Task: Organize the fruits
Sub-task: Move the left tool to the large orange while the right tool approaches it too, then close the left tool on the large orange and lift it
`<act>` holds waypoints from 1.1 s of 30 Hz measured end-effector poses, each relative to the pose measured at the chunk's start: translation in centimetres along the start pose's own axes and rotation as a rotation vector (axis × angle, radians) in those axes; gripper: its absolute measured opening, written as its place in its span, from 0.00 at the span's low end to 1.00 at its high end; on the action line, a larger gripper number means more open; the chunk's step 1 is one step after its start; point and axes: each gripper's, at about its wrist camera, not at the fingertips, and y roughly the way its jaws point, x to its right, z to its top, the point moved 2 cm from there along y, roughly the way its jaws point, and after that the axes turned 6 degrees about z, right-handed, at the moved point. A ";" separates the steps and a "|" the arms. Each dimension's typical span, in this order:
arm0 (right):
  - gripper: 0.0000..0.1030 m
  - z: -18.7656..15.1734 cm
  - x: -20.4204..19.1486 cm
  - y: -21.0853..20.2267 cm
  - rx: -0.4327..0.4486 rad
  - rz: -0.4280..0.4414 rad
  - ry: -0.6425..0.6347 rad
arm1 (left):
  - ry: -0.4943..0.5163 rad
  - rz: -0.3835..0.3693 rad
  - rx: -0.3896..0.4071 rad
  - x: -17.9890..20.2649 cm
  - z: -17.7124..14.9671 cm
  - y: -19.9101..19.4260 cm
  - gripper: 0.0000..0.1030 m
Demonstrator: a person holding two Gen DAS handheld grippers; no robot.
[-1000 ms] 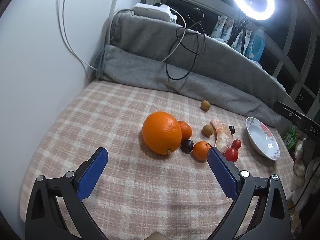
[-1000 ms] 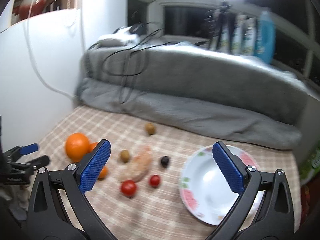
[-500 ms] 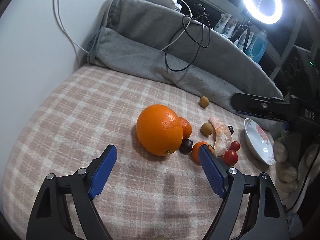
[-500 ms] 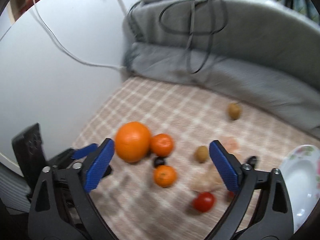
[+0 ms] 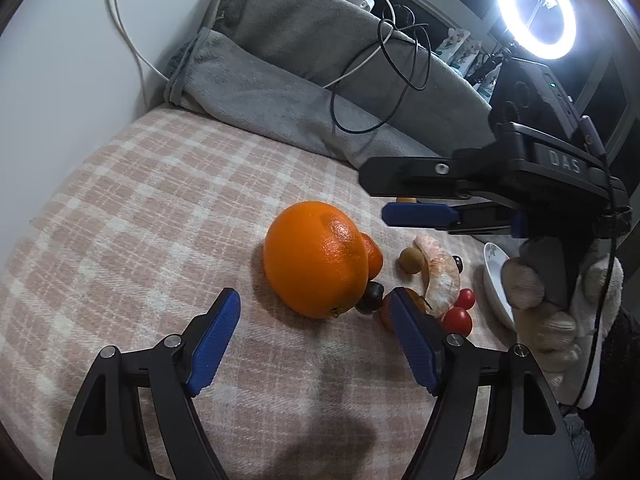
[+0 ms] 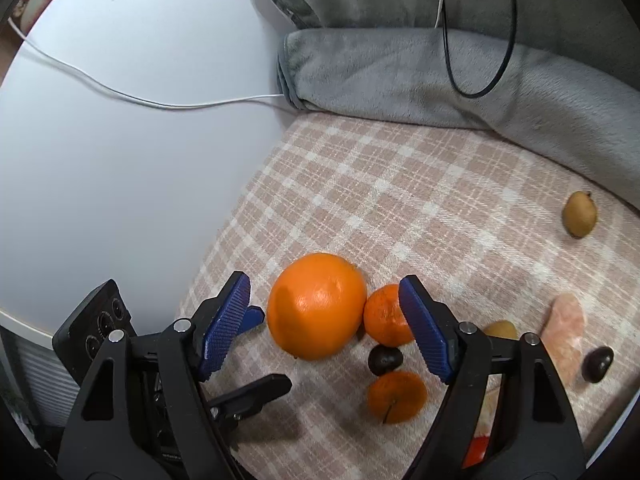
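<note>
The checked cloth (image 5: 160, 208) over the tabletop is seen spread wide, with a folded grey blanket (image 5: 288, 92) banked along its far edge. Near the middle of the tabletop the large orange (image 5: 316, 258) is found, resting on the cloth. The left claw (image 5: 314, 336) is held low just short of it, released, its jaws just narrowed with nothing gripped. From the right wrist view, the right claw (image 6: 324, 326) is framed around the same orange (image 6: 316, 306), also released, jaws just drawn closer but pads apart from the peel. A white bowl (image 5: 494, 284) is glimpsed at the right edge. A peeled citrus segment (image 5: 440, 276) is laid between bowl and orange. Two mandarins (image 6: 386, 316) (image 6: 396, 396) are set beside the orange, one touching it. Two cherry tomatoes (image 5: 458, 320) are spotted near the segment, and a dark grape (image 6: 384, 359) between the mandarins.
</note>
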 end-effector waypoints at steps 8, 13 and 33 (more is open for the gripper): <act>0.71 0.3 -0.3 1.6 -0.049 -0.002 -0.024 | 0.003 -0.008 -0.015 0.4 -0.2 0.5 0.68; 0.70 0.6 -0.3 2.3 -0.060 -0.004 -0.026 | 0.004 -0.002 -0.023 0.4 0.1 0.9 0.68; 0.69 0.7 0.0 4.8 -0.108 -0.057 -0.058 | -0.002 0.005 -0.073 0.5 0.1 1.9 0.63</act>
